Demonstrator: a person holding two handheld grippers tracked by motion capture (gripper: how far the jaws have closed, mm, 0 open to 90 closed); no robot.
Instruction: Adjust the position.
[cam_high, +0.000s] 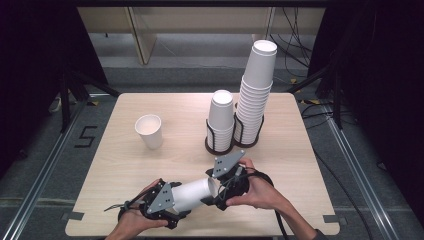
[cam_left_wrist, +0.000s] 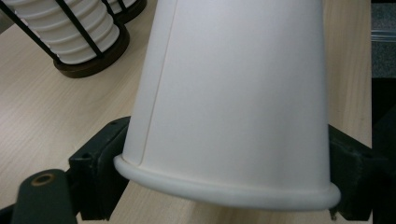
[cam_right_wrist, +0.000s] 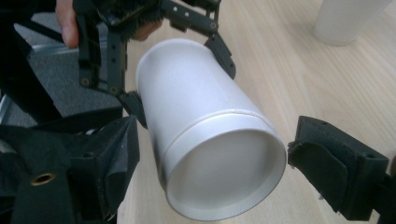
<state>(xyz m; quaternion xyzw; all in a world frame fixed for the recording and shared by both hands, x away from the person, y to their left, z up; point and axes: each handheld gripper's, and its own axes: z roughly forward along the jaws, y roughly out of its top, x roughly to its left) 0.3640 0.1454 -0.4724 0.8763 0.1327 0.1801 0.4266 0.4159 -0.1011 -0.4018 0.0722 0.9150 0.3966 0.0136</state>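
1. You hold the paper cup (cam_high: 192, 195) lying on its side just above the near edge of the bench (cam_high: 125, 170), between your two hands; its long axis runs left to right and rises a little toward the far right.
2. Your left hand-held gripper (cam_high: 170, 199) is clamped on the cup's wider, rimmed end; in the left gripper view the rolled rim (cam_left_wrist: 224, 193) sits between the two black jaws, one on each side wall.
3. Your right hand-held gripper (cam_high: 216, 192) stands apart around the narrow base end; in the right gripper view the recessed bottom (cam_right_wrist: 224, 175) faces the camera, and a gap shows between the cup wall and the right-hand jaw, so I judge it is not yet gripping.
4. The relation that matters: the cup's axis points straight into the right hand-held gripper, so closing there would pinch the base across its width.
5. Both hands are alike near to the cup; the left one alone carries it.
6. The lone cup (cam_high: 149, 131) stands upright far left; the two racked stacks (cam_high: 221, 120) stand far right, well apart from your hands.
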